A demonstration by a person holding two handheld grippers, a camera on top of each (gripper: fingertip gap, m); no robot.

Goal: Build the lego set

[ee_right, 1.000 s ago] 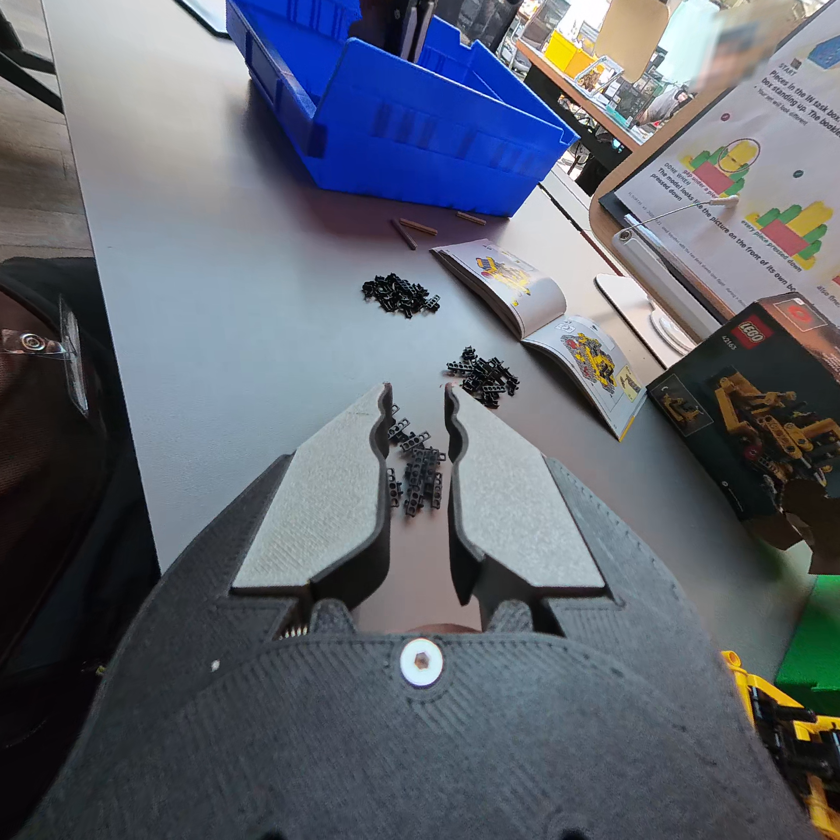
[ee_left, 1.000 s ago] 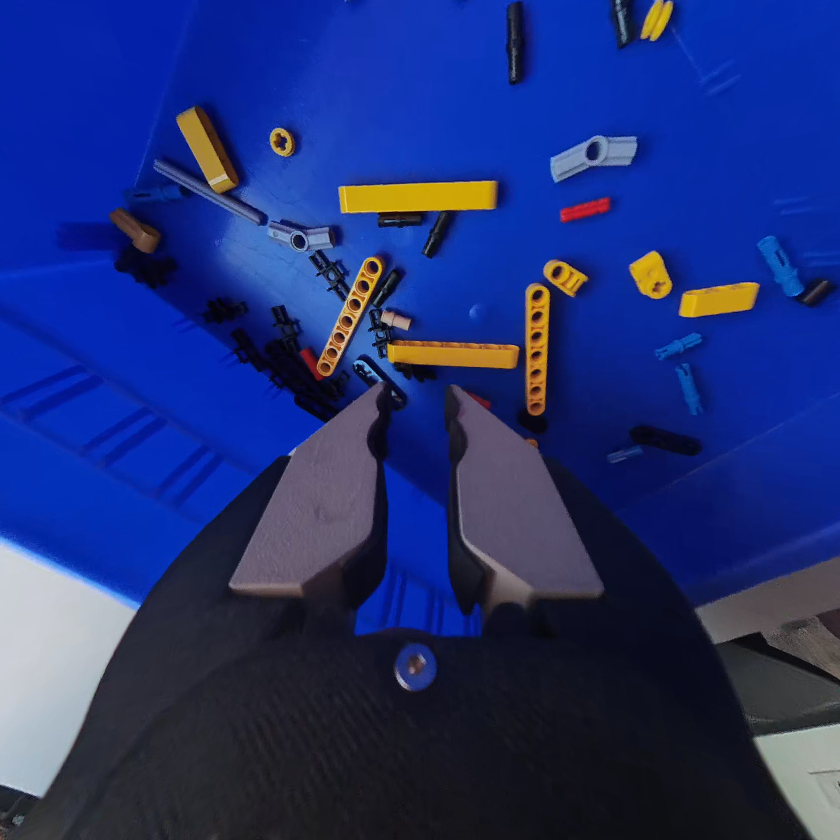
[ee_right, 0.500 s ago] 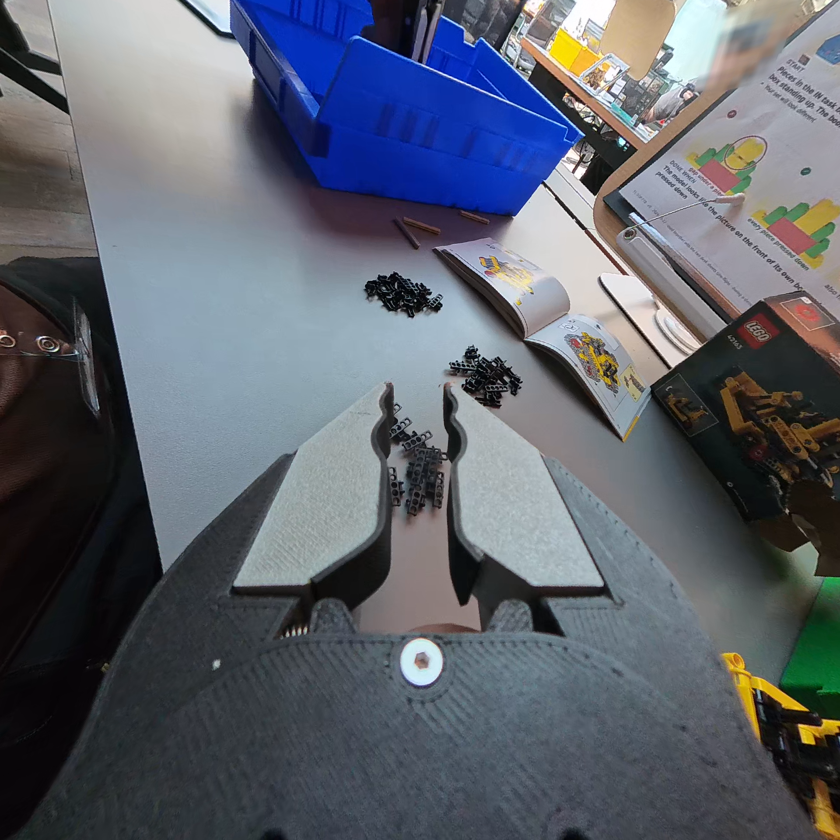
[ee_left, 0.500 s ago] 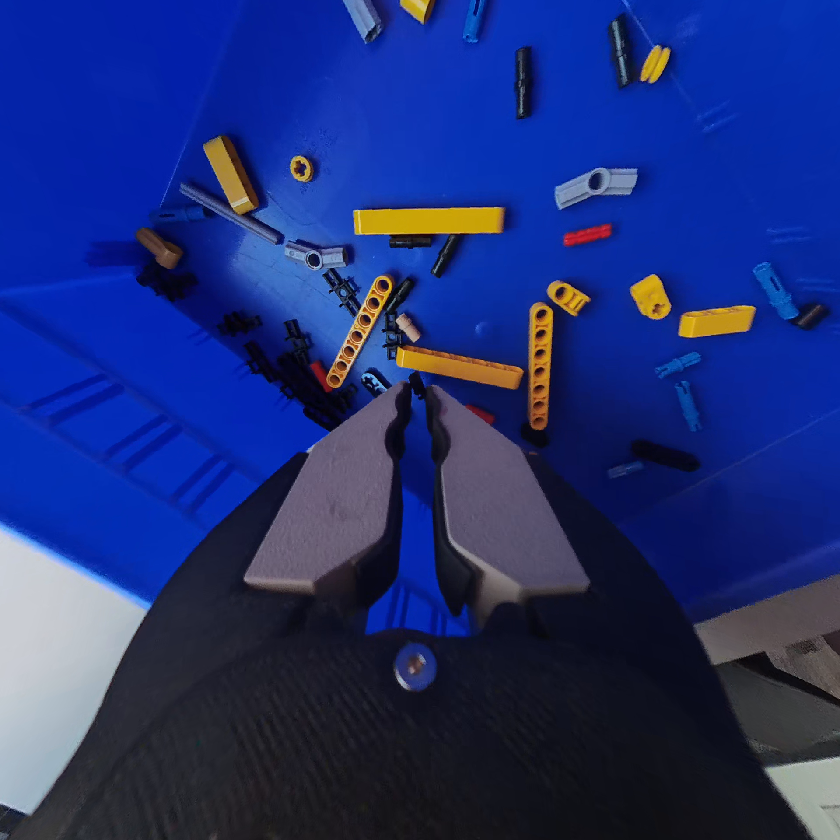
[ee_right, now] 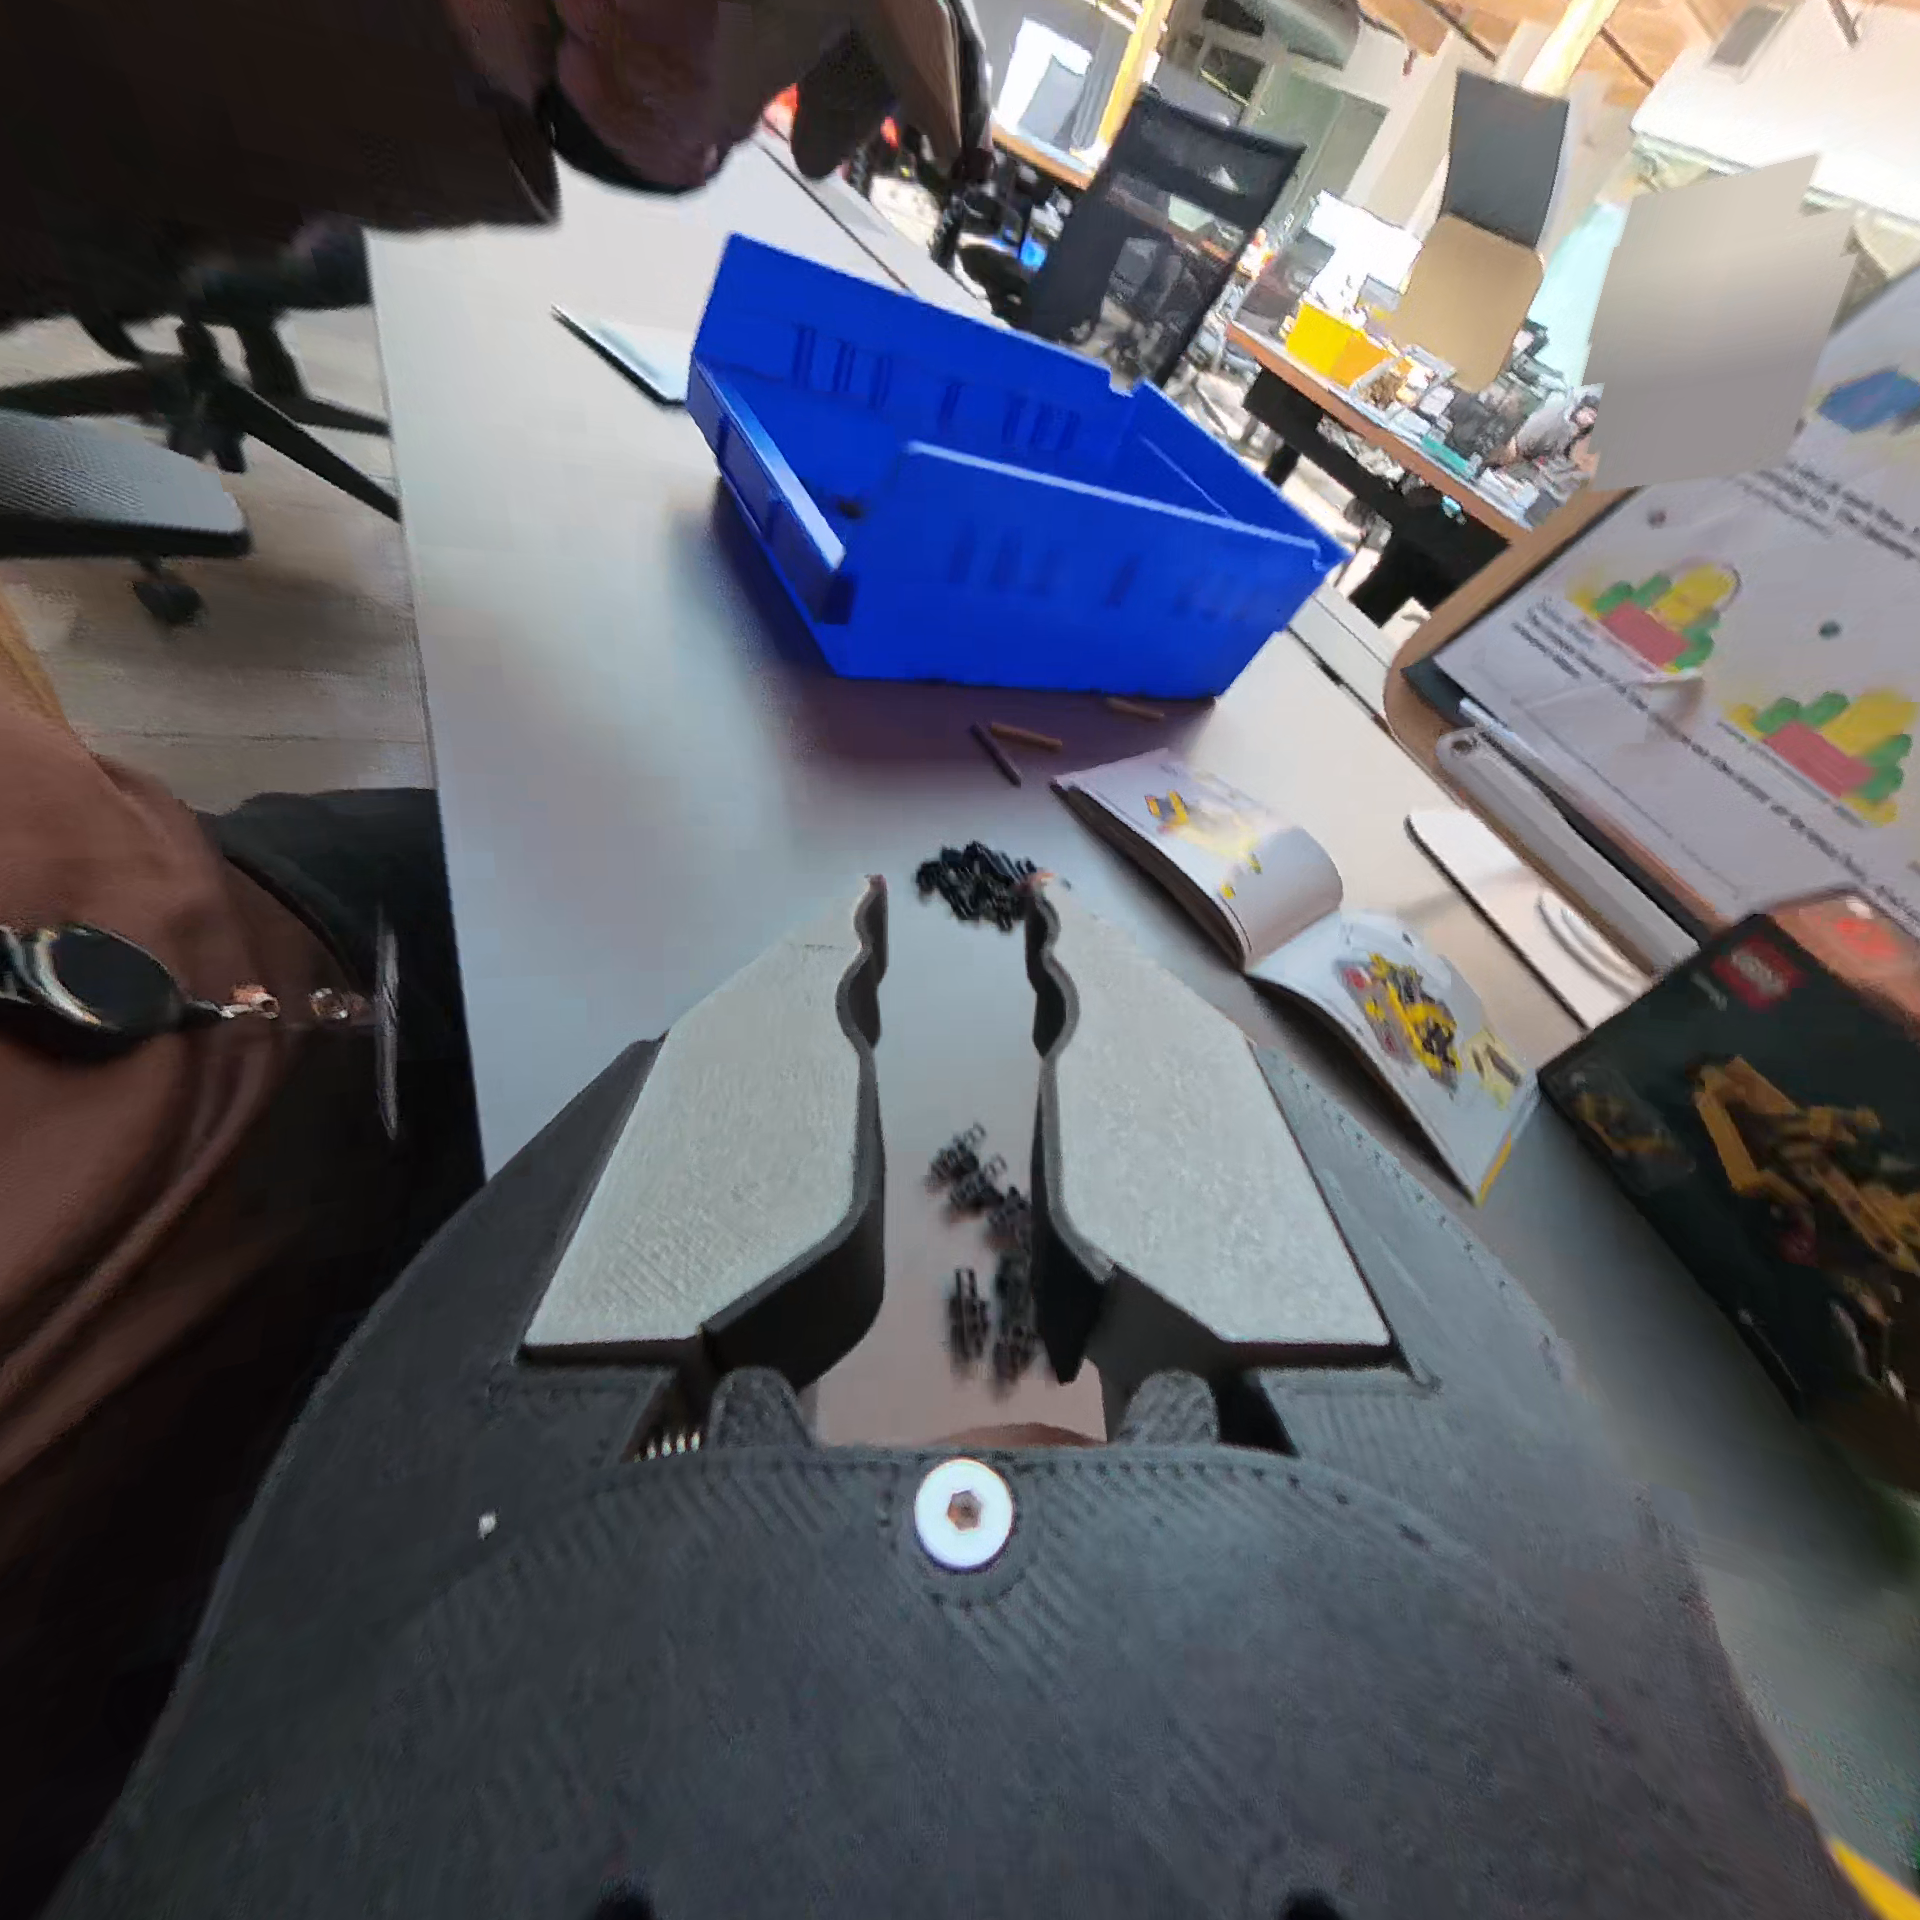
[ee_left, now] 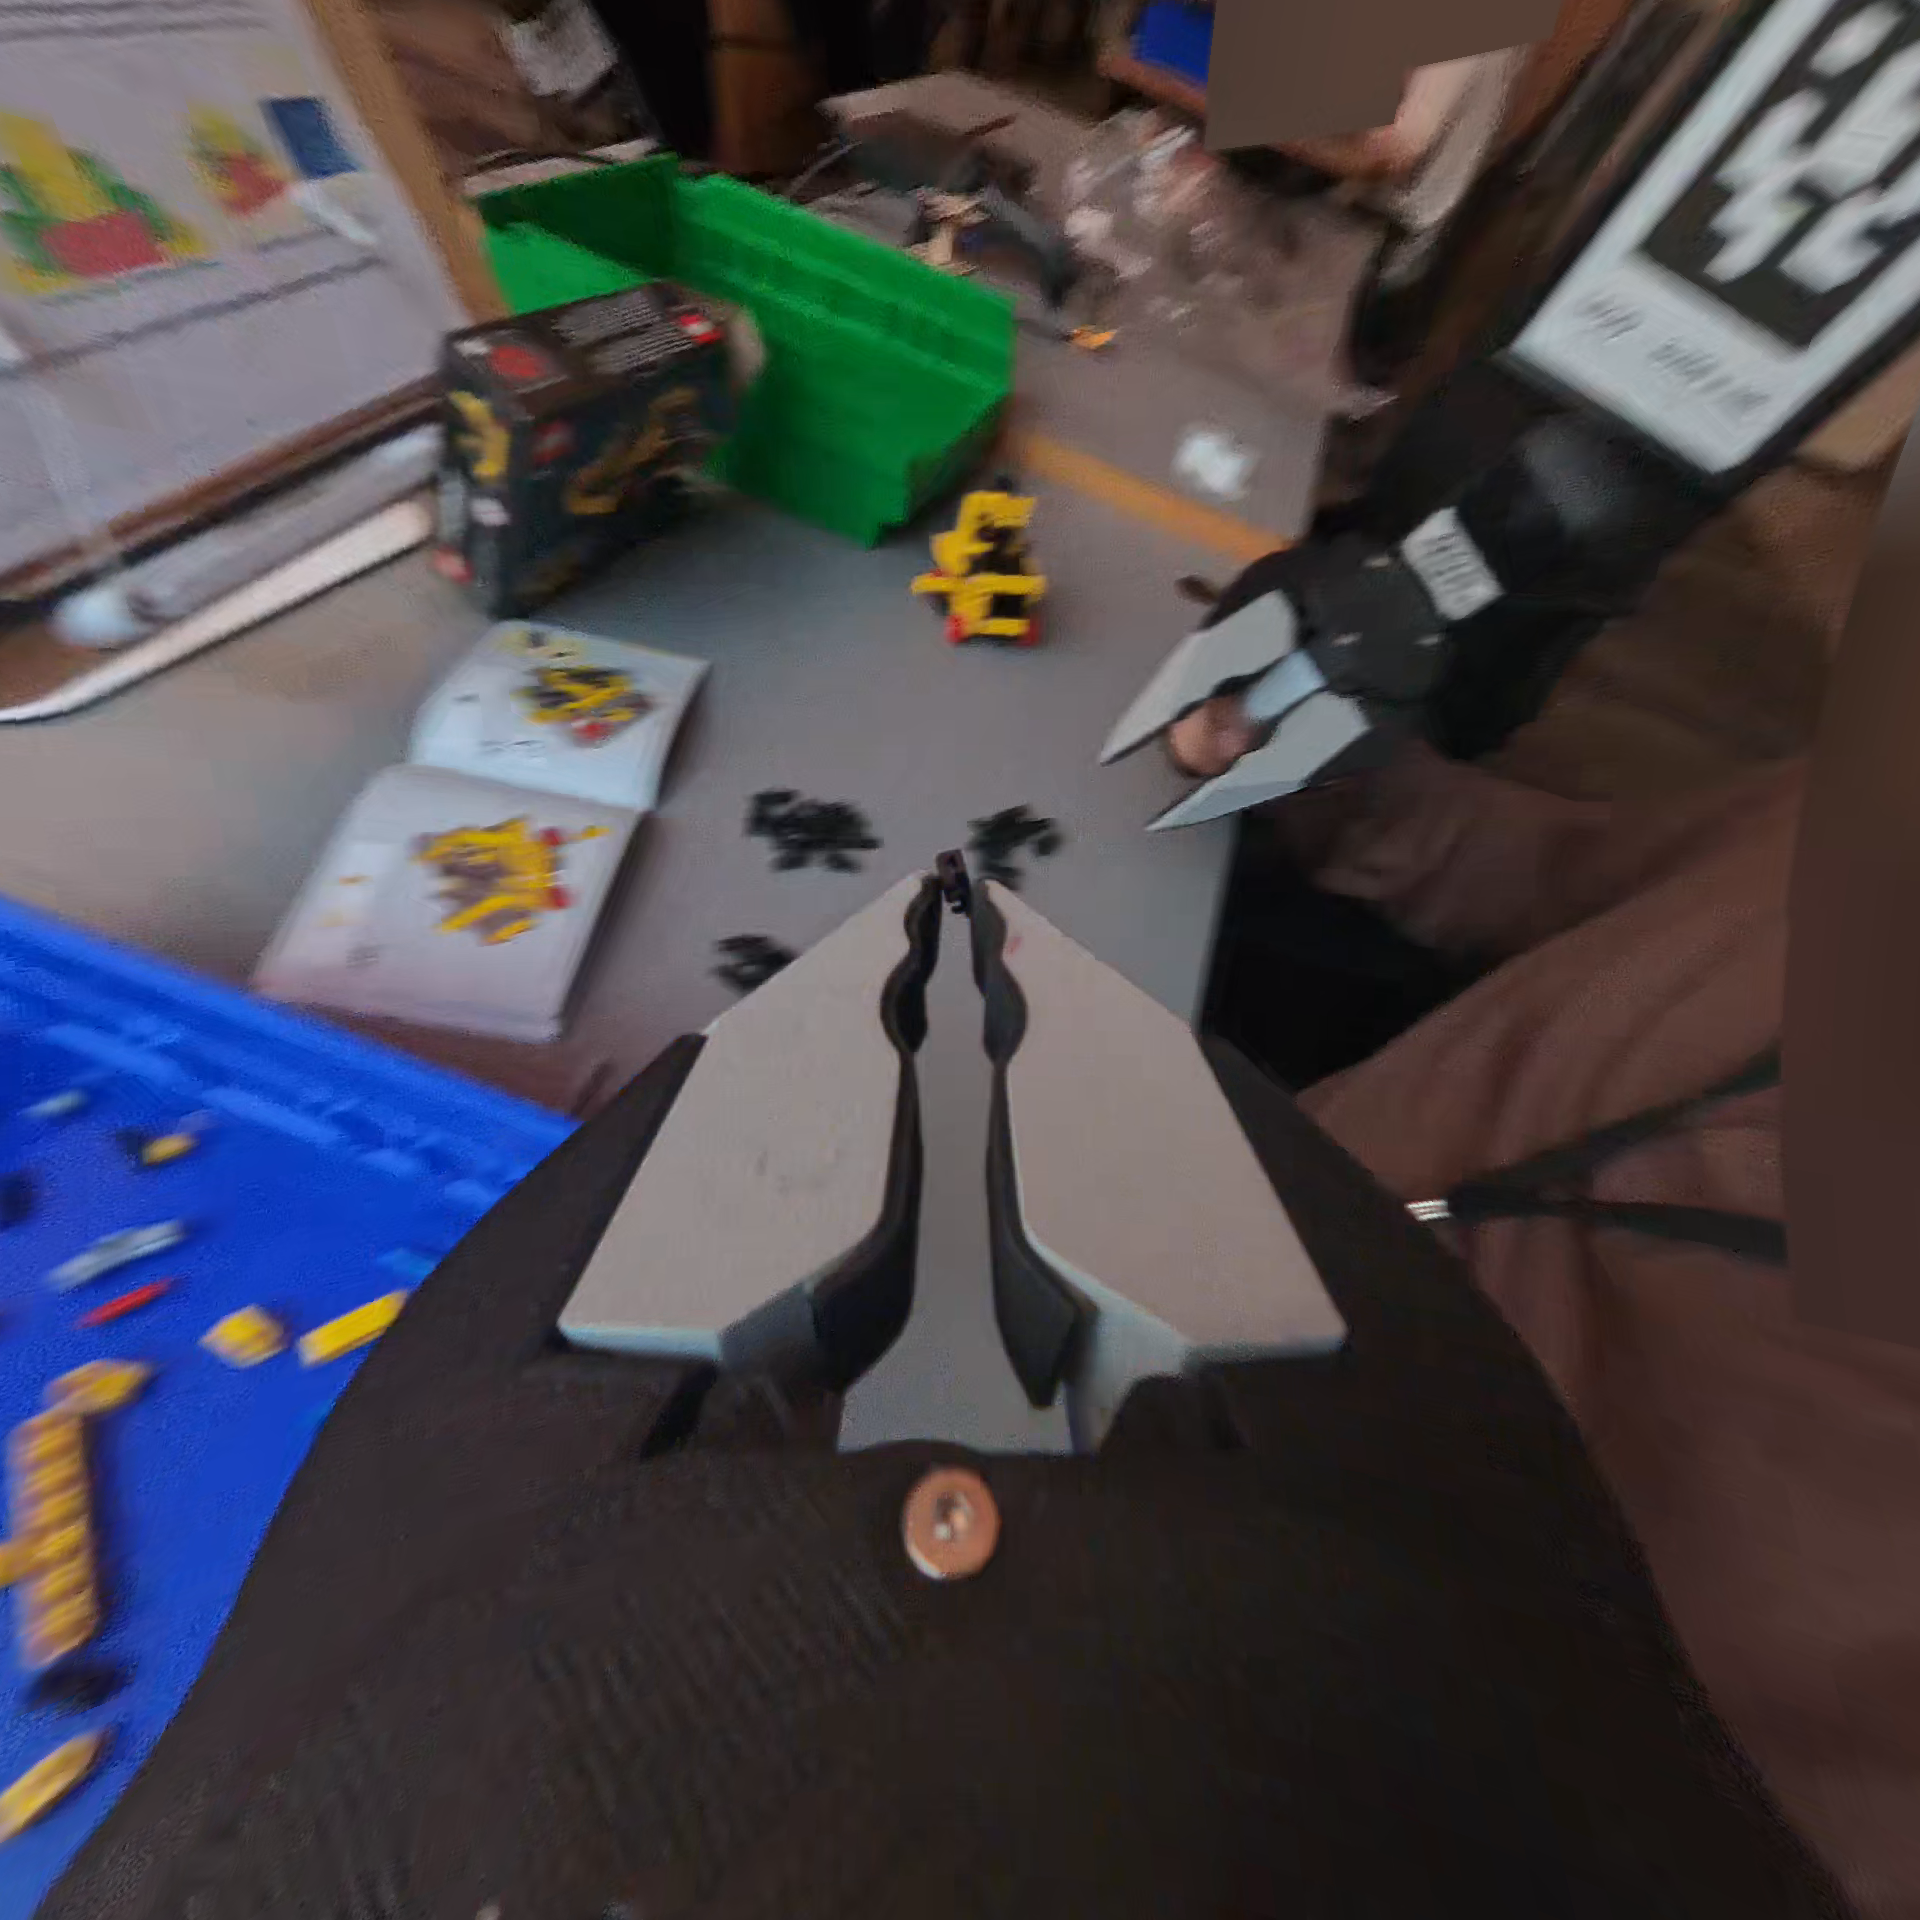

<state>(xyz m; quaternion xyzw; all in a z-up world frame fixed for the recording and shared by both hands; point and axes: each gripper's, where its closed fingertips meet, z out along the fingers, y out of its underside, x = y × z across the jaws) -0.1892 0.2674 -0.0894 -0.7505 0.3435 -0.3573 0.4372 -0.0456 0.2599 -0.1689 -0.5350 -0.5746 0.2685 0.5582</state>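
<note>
My left gripper (ee_left: 951,896) is shut on a small black pin (ee_left: 952,869) and holds it above the grey table (ee_left: 831,675), near three piles of black pins (ee_left: 810,831). The blue bin (ee_left: 208,1101) with loose yellow, red and black parts lies at the lower left. My right gripper (ee_right: 956,902) is open and empty, low over the table. One pin pile (ee_right: 971,883) lies just past its tips and another (ee_right: 987,1247) shows between its fingers. It also shows in the left wrist view (ee_left: 1174,774), open. A small yellow partly built model (ee_left: 982,571) stands farther back.
An open instruction booklet (ee_right: 1288,935) lies right of the piles. The black set box (ee_right: 1766,1122) and a green bin (ee_left: 831,343) stand beyond. Small brown axles (ee_right: 1023,738) lie by the blue bin (ee_right: 987,540). A poster board (ee_right: 1714,675) stands at the right. The table edge is at the left. Tip to tip, the grippers are about 20 centimeters apart.
My left gripper shut on a black pin inside the blue bin, lifted out and swung over the table towards the pin piles. My right gripper stayed open and drew back a little.
</note>
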